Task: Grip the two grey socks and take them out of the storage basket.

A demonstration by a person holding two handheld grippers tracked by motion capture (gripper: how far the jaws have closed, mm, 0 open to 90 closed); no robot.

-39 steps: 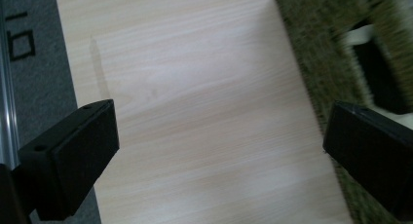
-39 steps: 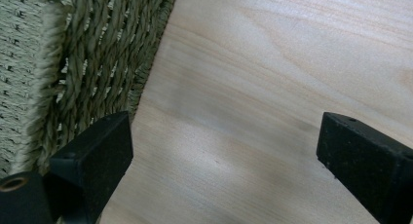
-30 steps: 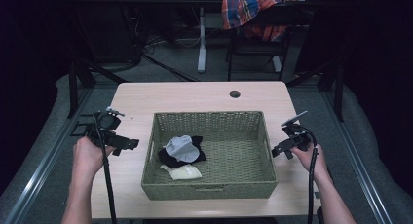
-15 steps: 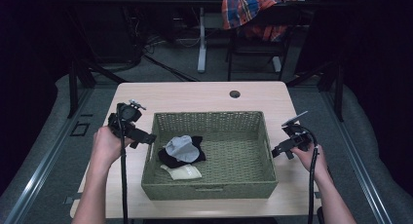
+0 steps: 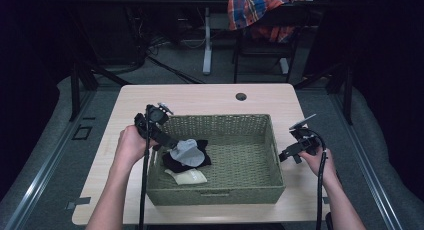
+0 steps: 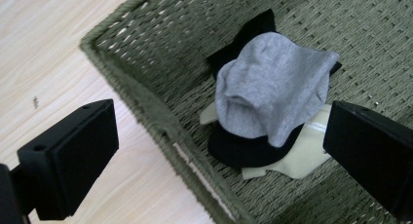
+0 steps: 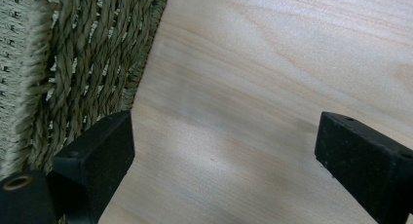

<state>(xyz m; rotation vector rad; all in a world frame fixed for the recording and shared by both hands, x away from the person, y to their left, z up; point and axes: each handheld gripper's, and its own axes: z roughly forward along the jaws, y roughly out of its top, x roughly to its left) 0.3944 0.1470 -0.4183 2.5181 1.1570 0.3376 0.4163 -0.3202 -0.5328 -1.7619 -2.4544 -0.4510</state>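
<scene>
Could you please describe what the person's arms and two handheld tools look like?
Both forearms are bare, no sleeves in view. The left tool and right tool are black, each with two blocky rectangular jaws and a trailing black cable. The right one carries a grey three-cornered plate.

Left claw point(image 5: 172, 141) over basket point(image 5: 220, 195), right claw point(image 5: 284, 155) beside

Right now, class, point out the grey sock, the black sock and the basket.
grey sock point(image 6: 272, 95), left gripper view, middle of its fabric.
black sock point(image 6: 243, 148), left gripper view, lower edge.
basket point(image 5: 220, 195), high view, near wall.
</scene>
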